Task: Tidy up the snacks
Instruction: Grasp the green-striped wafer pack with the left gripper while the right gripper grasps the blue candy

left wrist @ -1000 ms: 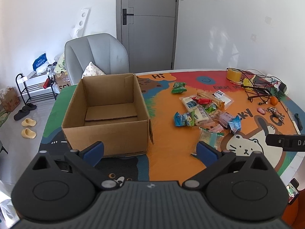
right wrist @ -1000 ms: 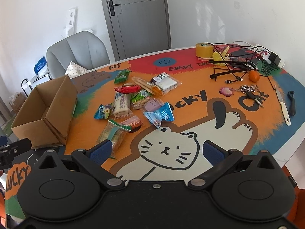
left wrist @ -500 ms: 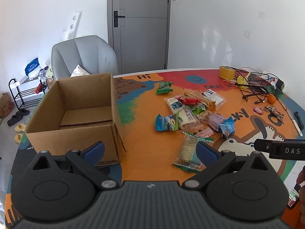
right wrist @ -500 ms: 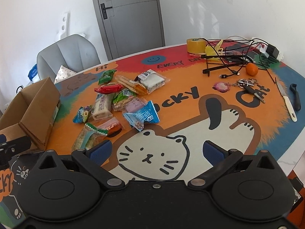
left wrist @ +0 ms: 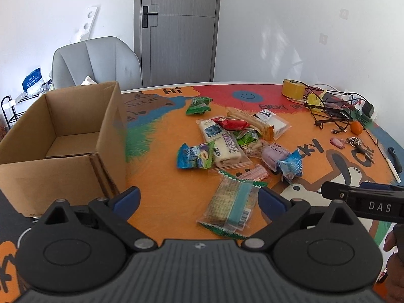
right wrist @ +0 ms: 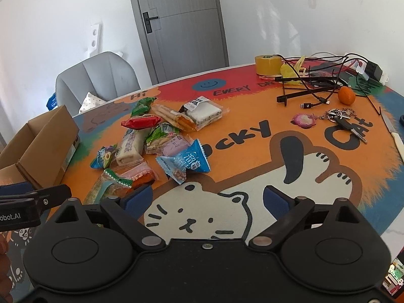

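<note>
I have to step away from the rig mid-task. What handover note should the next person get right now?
Left gripper: open, empty, just short of the cracker pack nearest it.
Right gripper: jaws closing, nothing between them, over the cat drawing.
Cardboard box: at the table's left, nothing visible inside.
Snack pile: loose at mid-table, right of the box.
Done: no snack boxed yet.
Left: move every snack into the box; the tape, cables, orange and keys are not snacks.

One cardboard box (left wrist: pixel 65 136); ten snack packets (left wrist: pixel 227 149); one tape roll (left wrist: pixel 293 89); one orange (left wrist: pixel 356 127); one key bunch (right wrist: pixel 341 117); one chair (left wrist: pixel 96 63); two tools.
</note>
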`<state>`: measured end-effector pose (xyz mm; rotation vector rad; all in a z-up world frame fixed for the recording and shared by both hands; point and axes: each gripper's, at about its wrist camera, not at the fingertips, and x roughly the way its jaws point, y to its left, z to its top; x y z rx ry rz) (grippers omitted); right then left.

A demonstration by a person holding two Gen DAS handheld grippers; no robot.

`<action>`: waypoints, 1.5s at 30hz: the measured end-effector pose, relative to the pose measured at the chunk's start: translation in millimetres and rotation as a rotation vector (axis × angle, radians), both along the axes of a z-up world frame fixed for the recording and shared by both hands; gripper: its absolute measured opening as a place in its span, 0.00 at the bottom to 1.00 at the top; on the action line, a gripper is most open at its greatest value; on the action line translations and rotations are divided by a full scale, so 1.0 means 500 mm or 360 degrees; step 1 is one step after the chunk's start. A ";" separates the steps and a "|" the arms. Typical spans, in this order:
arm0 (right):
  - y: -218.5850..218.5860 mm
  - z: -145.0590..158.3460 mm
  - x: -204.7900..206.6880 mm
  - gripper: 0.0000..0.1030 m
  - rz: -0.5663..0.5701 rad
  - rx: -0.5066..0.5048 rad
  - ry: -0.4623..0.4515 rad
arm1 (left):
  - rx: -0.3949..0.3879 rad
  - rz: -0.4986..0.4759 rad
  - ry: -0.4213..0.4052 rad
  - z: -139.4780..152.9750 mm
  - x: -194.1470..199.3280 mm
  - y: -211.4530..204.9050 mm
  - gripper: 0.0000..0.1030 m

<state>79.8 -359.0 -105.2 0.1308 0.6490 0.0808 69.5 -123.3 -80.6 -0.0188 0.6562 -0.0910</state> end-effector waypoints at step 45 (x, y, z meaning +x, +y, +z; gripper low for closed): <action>0.056 -0.059 0.136 0.82 0.0159 -0.0201 -0.0114 | -0.0119 0.0239 -0.0033 -0.067 0.041 0.018 0.46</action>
